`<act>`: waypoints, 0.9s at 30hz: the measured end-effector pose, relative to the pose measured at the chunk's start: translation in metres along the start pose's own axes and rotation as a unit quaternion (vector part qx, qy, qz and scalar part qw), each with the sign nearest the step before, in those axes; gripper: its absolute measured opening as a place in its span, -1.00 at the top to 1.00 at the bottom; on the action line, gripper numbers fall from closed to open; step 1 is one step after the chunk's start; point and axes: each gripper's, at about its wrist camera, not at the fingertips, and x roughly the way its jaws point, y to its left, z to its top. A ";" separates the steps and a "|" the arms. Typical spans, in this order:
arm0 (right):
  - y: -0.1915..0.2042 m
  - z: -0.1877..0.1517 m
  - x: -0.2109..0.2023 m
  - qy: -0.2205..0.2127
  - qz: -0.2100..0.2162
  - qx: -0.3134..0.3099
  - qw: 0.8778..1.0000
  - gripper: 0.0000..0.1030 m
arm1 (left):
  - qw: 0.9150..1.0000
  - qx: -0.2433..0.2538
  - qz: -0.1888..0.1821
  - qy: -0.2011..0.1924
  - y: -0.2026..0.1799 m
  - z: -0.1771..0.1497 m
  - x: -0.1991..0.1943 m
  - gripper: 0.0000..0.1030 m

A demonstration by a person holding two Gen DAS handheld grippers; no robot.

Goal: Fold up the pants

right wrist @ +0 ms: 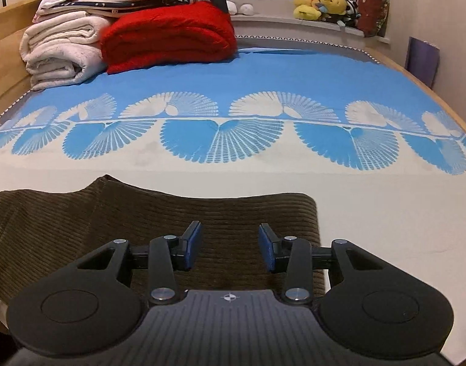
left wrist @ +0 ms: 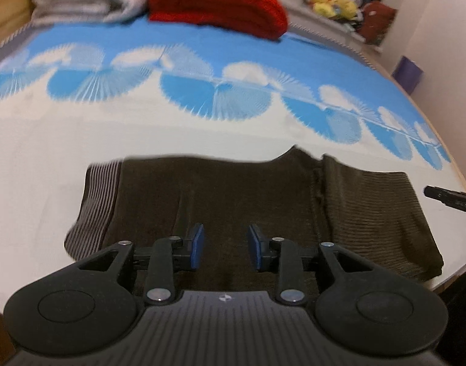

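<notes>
Nearest to me, the left gripper (left wrist: 225, 245) hovers over the near edge of the bed (right wrist: 370, 201) with its blue pads apart and nothing between them. The right gripper (right wrist: 229, 247) is the same: fingers released, empty, poised low over the cloth; whether its pads brush the fabric I cannot tell.

Under both lies the pair of pants (left wrist: 248, 201), dark brown corduroy, spread crosswise along the bed's near edge. The striped waistband (left wrist: 95, 201) sits at the left end, and toward the right a layer of ribbed cloth seems already doubled over the rest, ending in a fairly neat edge. In the right wrist view that right end (right wrist: 233, 213) lies flat and squared off, just short of the bed's near right corner.

So I judge the work well along: the legs look laid together and at least one fold is made. What may be left is one more fold to bring the ends together, and some smoothing of the lumpy far edge.

Beyond the pants the blue and white bedspread (right wrist: 233, 76) runs bare to the far side. At the far left corner sit a folded red blanket (right wrist: 172, 36) and a stack of pale bedding (right wrist: 62, 48). Past that, yellow stuffed toys (right wrist: 321, 6) line the window ledge.
</notes>
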 end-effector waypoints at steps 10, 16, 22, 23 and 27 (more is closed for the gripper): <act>0.018 0.012 0.007 -0.002 0.006 -0.011 1.000 0.17 | 0.995 -0.050 -0.011 0.091 0.054 -0.019 0.024 -0.53; 0.037 0.017 0.019 0.001 0.009 -0.035 0.999 0.17 | 0.987 -0.136 0.003 0.080 0.117 -0.036 0.017 -0.57; 0.052 0.020 0.027 0.002 0.010 -0.064 0.998 0.17 | 0.976 -0.198 -0.001 0.092 0.150 -0.035 0.031 -0.57; 0.054 0.020 0.028 0.002 0.010 -0.068 0.998 0.17 | 0.975 -0.200 -0.004 0.097 0.151 -0.034 0.037 -0.57; 0.057 0.020 0.031 0.003 0.008 -0.077 0.997 0.17 | 0.968 -0.224 -0.016 0.116 0.155 -0.032 0.056 -0.57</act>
